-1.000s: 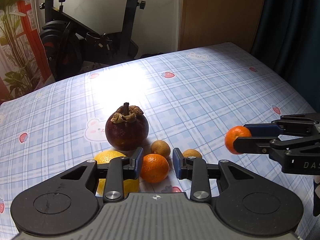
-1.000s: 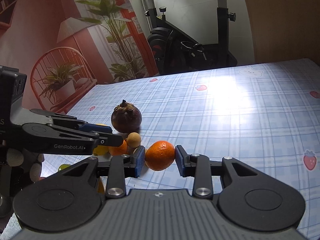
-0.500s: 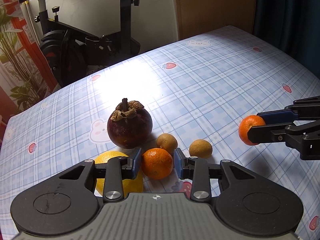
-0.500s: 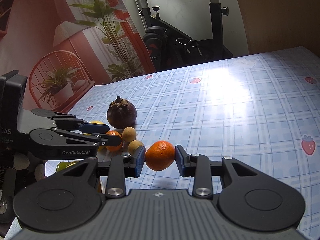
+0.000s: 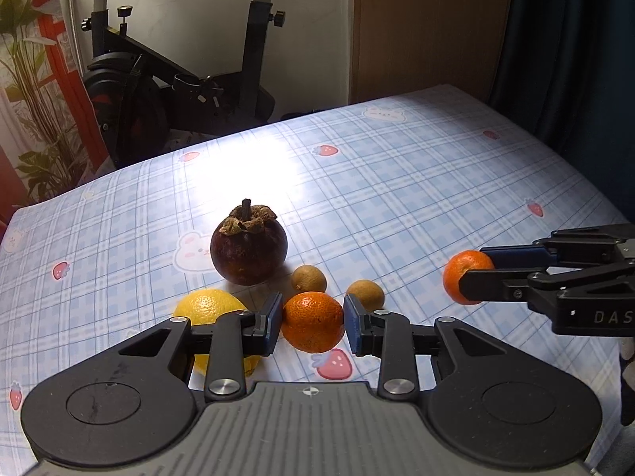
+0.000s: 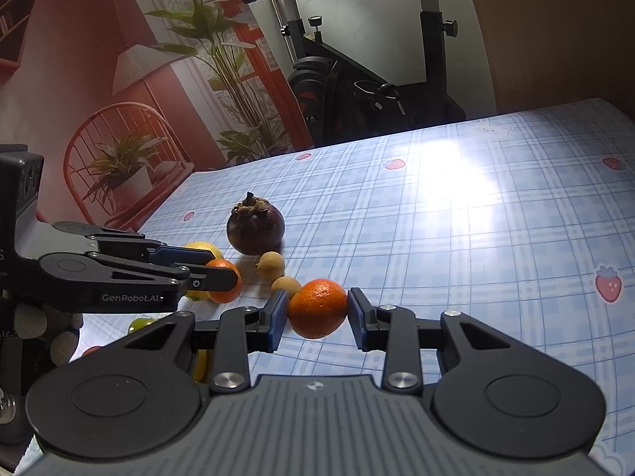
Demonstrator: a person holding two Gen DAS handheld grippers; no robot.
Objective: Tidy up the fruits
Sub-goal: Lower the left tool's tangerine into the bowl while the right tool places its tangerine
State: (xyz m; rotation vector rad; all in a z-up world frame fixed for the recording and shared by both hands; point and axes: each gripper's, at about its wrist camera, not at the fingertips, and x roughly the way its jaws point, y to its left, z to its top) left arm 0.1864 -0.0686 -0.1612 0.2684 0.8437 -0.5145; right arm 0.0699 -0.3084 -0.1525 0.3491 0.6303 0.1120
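Fruits are spread on a table covered with a blue checked cloth [image 5: 397, 182] printed with strawberries and rabbits. One mandarin [image 5: 313, 321] is gripped between the blue pads of the left gripper [image 5: 313, 323], whose jaws are closed against its two sides; the fruit is low over the cloth, but whether it touches the cloth cannot be told. A second mandarin [image 6: 317, 308] is grasped in the same way by the right gripper [image 6: 317, 311], and in the left wrist view this fruit [image 5: 466, 275] is seen well to the right of the others, at the tip of the right gripper [image 5: 476, 277]. A dark purple mangosteen [image 5: 249, 251] with a dry brown calyx is standing on the cloth behind the left gripper. Two small brown longans [image 5: 309, 277] [image 5: 365, 294] are lying just in front of it, between it and the two grippers. A yellow lemon [image 5: 206, 311] is partly hidden behind the left finger of the left gripper. An exercise bike [image 5: 178, 79] is seen beyond the far edge of the table.
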